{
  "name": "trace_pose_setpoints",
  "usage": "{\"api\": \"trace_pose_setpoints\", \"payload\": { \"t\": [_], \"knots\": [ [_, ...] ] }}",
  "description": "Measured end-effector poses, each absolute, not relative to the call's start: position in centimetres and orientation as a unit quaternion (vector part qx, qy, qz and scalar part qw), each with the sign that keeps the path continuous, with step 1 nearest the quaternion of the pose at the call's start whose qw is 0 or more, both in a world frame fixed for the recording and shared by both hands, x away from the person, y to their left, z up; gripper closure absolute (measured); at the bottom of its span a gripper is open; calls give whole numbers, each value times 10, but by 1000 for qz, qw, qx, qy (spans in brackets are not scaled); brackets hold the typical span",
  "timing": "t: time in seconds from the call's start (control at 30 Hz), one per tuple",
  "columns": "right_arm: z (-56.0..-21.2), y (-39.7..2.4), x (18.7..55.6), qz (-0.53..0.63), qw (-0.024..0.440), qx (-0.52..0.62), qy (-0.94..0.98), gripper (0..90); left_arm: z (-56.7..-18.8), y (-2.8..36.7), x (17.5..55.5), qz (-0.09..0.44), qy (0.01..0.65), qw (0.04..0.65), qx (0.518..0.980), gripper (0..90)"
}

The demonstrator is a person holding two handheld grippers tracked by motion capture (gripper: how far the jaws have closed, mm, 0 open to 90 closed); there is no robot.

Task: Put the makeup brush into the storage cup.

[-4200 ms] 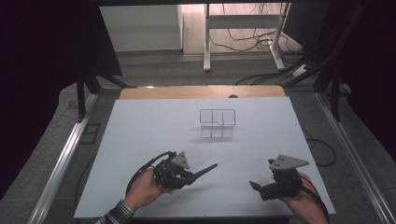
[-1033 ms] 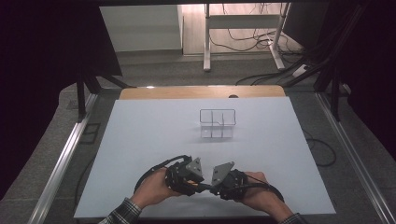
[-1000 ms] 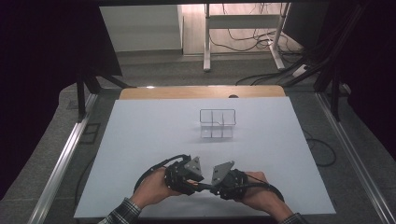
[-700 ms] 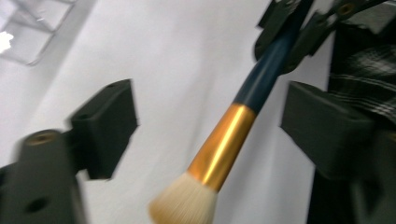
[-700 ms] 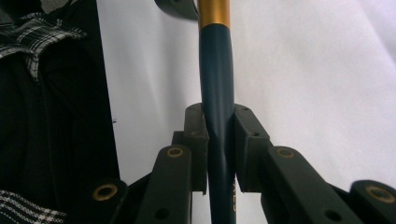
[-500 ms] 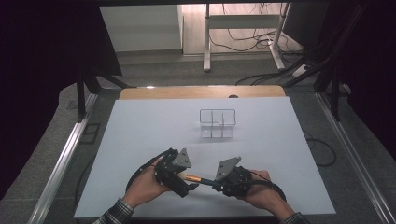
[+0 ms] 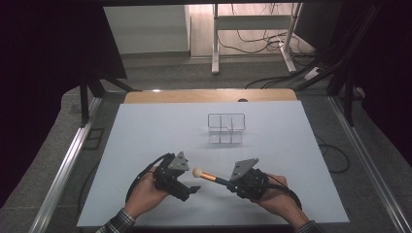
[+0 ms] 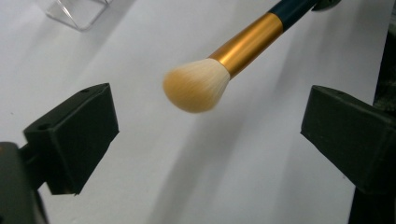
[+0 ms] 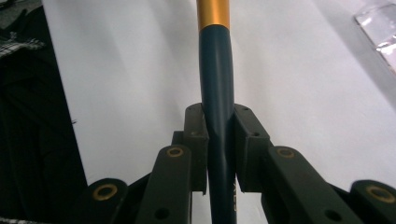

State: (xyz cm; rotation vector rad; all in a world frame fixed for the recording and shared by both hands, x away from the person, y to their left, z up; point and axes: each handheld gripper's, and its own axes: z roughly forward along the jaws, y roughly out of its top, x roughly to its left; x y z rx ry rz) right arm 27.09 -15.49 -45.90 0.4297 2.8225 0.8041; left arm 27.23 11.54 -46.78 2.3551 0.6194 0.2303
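A makeup brush (image 7: 206, 174) with a cream head, gold ferrule and dark blue handle hangs just above the white table (image 7: 145, 126). My right gripper (image 7: 227, 183) is shut on its handle (image 9: 215, 70), both pads pressing on it (image 9: 219, 135). The brush points left toward my left gripper (image 7: 191, 190), which stands open; its jaws have just been opening. In the left gripper view the bristle head (image 8: 198, 86) floats ahead of the wide-apart jaws (image 8: 212, 130), touching neither finger.
A clear plastic organiser (image 7: 226, 128) with compartments stands mid-table, beyond both hands; its corner appears in the left gripper view (image 8: 77, 11) and the right gripper view (image 9: 378, 28). A wooden strip (image 7: 209, 95) edges the table's far side.
My left gripper has opened, let go of the brush head and drawn back to the left. The right gripper keeps hold of the handle and has barely moved.
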Motion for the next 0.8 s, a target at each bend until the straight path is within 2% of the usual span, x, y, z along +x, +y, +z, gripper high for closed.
{"api": "trace_pose_setpoints", "payload": {
  "t": [0.3,0.8],
  "knots": [
    [-456,-160,273,274,105,169,941,771,-466,125,272,95,276,362,885,22],
    [-450,-166,270,310,136,205,918,770,-466,124,266,32,339,393,854,4]
  ]
}}
